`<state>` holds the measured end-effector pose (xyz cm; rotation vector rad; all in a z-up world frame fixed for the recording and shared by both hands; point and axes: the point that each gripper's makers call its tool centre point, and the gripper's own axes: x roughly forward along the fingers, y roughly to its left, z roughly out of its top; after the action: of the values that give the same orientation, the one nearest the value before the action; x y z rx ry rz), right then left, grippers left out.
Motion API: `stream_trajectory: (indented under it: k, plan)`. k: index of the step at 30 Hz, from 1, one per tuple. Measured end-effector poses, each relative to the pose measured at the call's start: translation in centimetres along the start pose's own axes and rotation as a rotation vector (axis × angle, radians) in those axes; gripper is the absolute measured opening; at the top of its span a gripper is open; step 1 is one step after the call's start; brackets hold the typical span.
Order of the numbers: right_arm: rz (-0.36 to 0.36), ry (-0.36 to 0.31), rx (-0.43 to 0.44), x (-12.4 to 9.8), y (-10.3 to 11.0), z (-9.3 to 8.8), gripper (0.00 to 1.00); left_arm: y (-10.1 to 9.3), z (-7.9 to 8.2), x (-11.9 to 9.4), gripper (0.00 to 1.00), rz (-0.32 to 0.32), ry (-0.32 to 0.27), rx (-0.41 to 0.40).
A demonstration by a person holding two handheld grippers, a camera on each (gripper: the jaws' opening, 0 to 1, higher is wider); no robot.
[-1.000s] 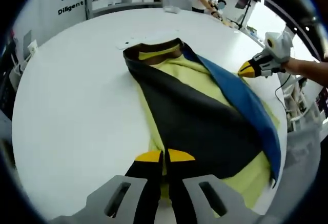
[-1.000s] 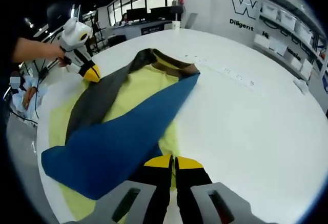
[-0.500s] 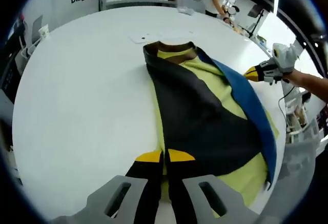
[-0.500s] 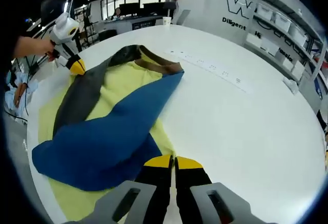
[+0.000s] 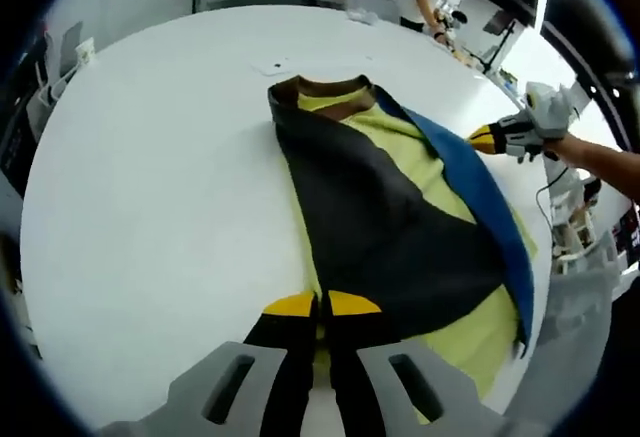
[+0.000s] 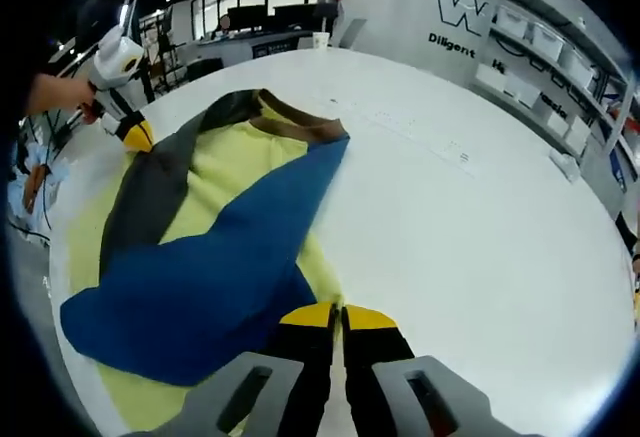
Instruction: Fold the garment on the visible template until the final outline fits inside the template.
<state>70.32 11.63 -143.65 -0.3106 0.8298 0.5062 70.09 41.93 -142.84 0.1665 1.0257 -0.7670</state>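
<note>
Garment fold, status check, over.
Left gripper and right gripper shut on garment edges. Black and blue flaps folded inward. White table unobstructed.

From my left tongs (image 5: 320,304), bare white bench (image 5: 150,187) lies open from 9 to 12 o'clock. The garment (image 5: 400,227) covers 12 to 3. The right tongs (image 5: 483,138) sit at 2 o'clock on its blue edge.

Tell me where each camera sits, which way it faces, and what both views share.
Left gripper view: rides the left gripper, looking along the garment toward its collar; right gripper and a forearm enter at right.
Right gripper view: rides the right gripper, facing the collar; left gripper enters at left.
Shared: garment, white table.
</note>
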Motion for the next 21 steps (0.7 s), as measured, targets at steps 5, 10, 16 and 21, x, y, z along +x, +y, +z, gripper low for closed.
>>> stream_trajectory:
  k: [5,10,16,21]
  plan:
    - [0.023,-0.019,0.009,-1.1,0.6,-0.2,0.06,-0.6,0.0,-0.7,0.12,-0.009,-0.024,0.009]
    - [0.07,-0.046,0.011,-2.2,2.1,-0.1,0.11,-0.7,-0.4,-1.5,0.23,-0.01,-0.059,0.003]
    - [0.086,-0.054,-0.014,-2.9,3.1,-0.7,0.13,-1.0,-1.9,-2.2,0.24,-0.004,-0.057,0.007]
    - [0.11,-0.067,-0.02,-3.9,4.2,-1.0,0.15,-1.8,-2.8,-2.9,0.27,-0.01,-0.066,0.007]
